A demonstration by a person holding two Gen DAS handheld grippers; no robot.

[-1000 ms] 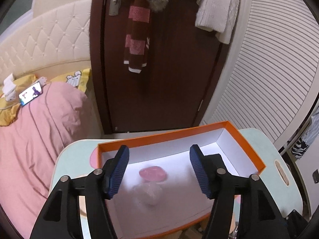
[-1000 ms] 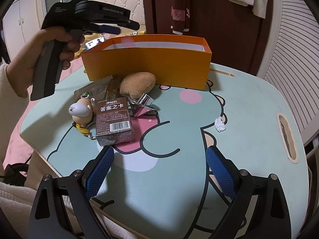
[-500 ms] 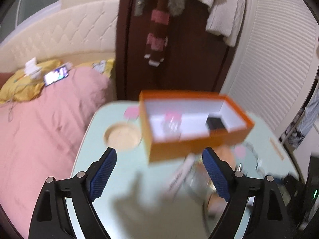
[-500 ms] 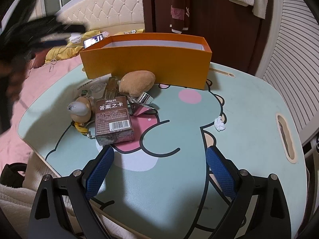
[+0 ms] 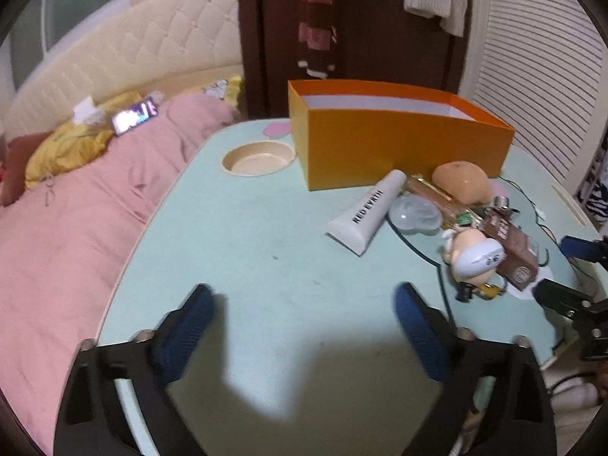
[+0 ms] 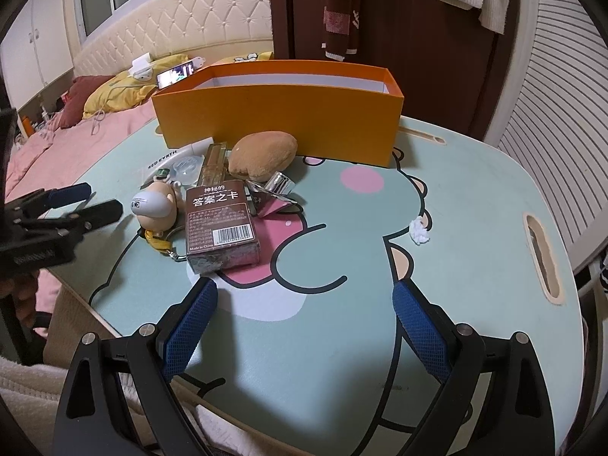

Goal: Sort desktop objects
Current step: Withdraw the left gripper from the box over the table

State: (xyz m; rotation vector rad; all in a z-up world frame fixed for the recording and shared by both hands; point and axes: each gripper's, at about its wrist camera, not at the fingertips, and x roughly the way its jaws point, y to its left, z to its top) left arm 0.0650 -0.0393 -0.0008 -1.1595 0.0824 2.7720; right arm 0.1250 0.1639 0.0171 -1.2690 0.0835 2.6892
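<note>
Left gripper (image 5: 304, 313) jaws just opened, spread, nothing between them. Right gripper (image 6: 304, 311) jaws spread, empty. Ahead-right of left jaws: white squeeze tube (image 5: 366, 209), beige plush keychain figure (image 5: 473, 252), brown card box (image 6: 220, 224), piled tight beside orange cardboard box (image 5: 387, 140). Risk: grabbing one nudges neighbours off counter (image 5: 247, 235).

— Count on the table?
— One orange box (image 6: 277, 114), one white tube (image 5: 366, 212), one brown card pack (image 6: 220, 224), one plush toy (image 6: 262, 155), one figure keychain (image 6: 154, 209), one paper scrap (image 6: 419, 230).
— Grippers?
— Two.
</note>
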